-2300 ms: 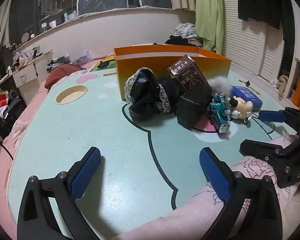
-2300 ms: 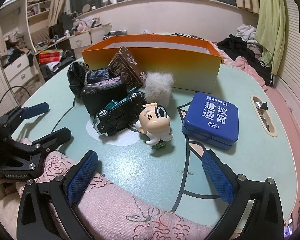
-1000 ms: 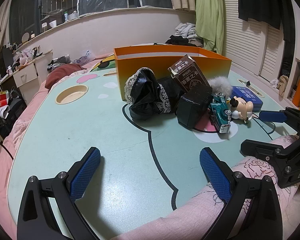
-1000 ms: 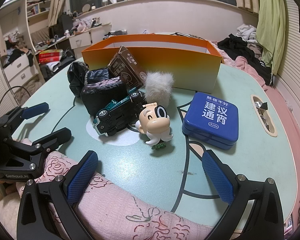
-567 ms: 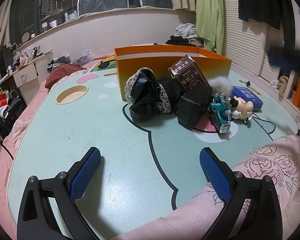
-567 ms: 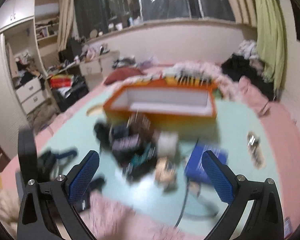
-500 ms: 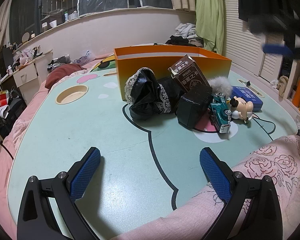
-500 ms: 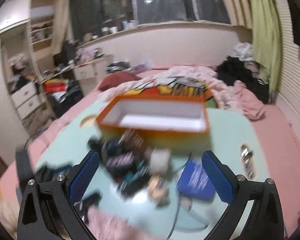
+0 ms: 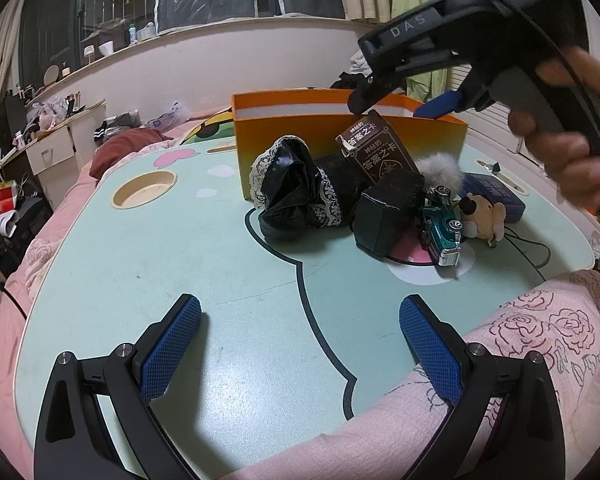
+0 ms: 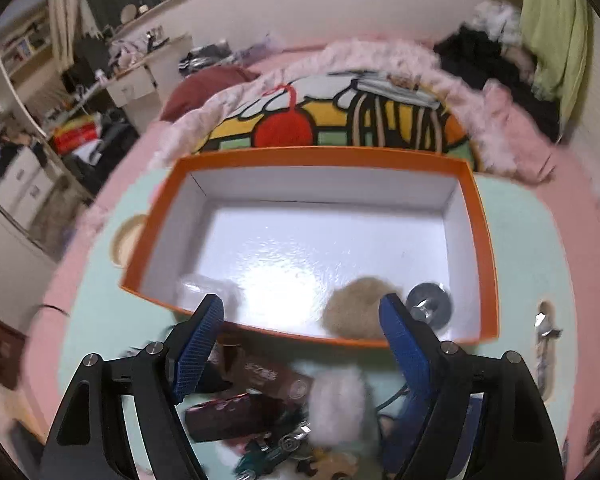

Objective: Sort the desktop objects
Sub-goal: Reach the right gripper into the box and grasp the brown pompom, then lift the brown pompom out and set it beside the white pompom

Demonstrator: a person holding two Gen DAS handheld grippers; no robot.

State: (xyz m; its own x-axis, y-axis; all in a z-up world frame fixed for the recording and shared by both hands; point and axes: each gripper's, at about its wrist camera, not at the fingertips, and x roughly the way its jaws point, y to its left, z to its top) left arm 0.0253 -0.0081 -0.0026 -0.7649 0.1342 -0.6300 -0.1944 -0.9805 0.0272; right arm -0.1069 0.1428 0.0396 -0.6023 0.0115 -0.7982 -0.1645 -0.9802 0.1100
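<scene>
Left wrist view: The left hand-held gripper (image 9: 300, 344) rests low over the mint-green surface (image 9: 180, 248) with its jaws wide apart and nothing between them. The unsorted pile sits at 1 o'clock from it: a black lace-trimmed pouch (image 9: 296, 192), a dark boxy case (image 9: 388, 212), a brown card box (image 9: 378, 152) leaning on the orange box (image 9: 284, 140), a grey fur ball (image 9: 440, 168), a teal toy car (image 9: 440, 232), a cartoon figurine (image 9: 480, 216) and a blue tin (image 9: 496, 196). All lie on the surface, outside the orange box. The right hand-held gripper (image 9: 400, 100) hangs in the air at 1 o'clock, above the pile and the near wall of the orange box, and carries nothing.

Right wrist view: The right hand-held gripper looks steeply down into the orange box. Its jaws have just been closing partway; they stand open, with nothing between the pads. Inside the box, near its front wall, lie a tan fluffy ball (image 10: 356, 308), a round metal piece (image 10: 428, 304) and a pale blurred item (image 10: 208, 288) that cannot be identified. The pile shows blurred at 6 o'clock.

Progress, as a judgement: sorting is at an early stage. A few items appear already boxed; the seven pile items remain to be moved.
</scene>
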